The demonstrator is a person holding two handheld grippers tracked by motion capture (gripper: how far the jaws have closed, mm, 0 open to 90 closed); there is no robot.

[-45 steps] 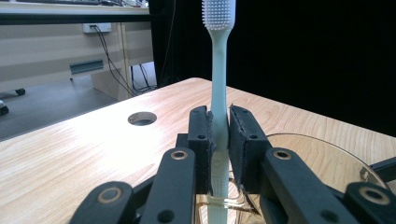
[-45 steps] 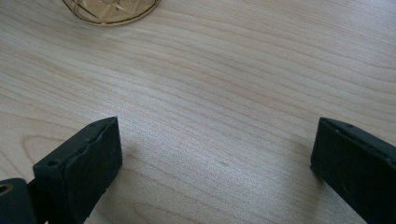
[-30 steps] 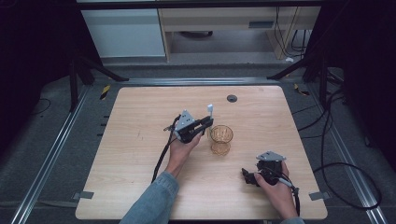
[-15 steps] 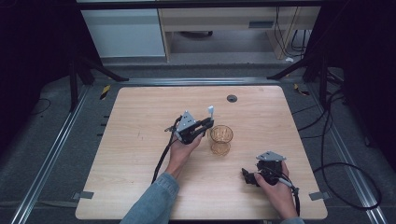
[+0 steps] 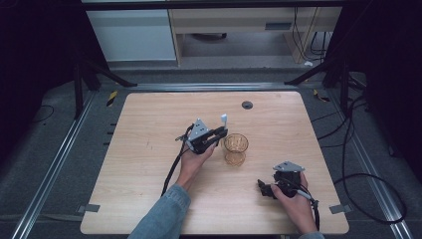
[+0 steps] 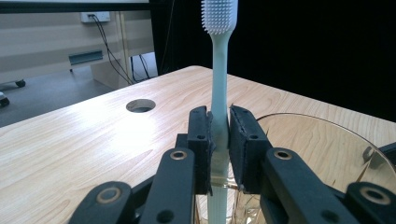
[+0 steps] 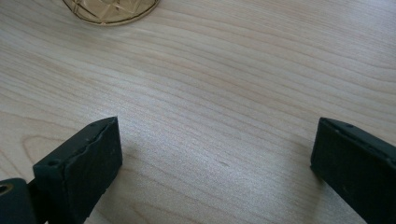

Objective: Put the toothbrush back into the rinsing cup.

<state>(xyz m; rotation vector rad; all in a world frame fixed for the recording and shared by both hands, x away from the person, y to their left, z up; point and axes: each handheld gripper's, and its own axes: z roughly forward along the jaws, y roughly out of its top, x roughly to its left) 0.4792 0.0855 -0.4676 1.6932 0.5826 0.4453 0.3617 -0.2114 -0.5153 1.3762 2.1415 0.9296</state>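
- we see the left gripper (image 5: 218,135) held above the middle of the wooden table (image 5: 149,149), its jaws clamped on the pale green handle of a toothbrush (image 5: 224,119).
- in the left gripper view the toothbrush (image 6: 219,84) stands upright between the two black pads (image 6: 201,140), bristle head at the top and the handle running down past the pads.
- we find the amber glass cup (image 5: 235,147) just beside the left gripper, on its right in the high view; in the left gripper view the cup's rim (image 6: 327,135) curves close behind the right-hand pad, and the handle's lower end dips down at the cup's edge, though we cannot tell whether it is inside the cup.
- we see the right gripper (image 5: 263,188) resting low near the front right of the table, well apart from the cup.
- in the right gripper view its jaws stand wide, with bare wood between them, and the cup's base (image 7: 112,11) shows at the top edge.
- a small dark round hole (image 5: 247,104) sits in the table near its far edge.
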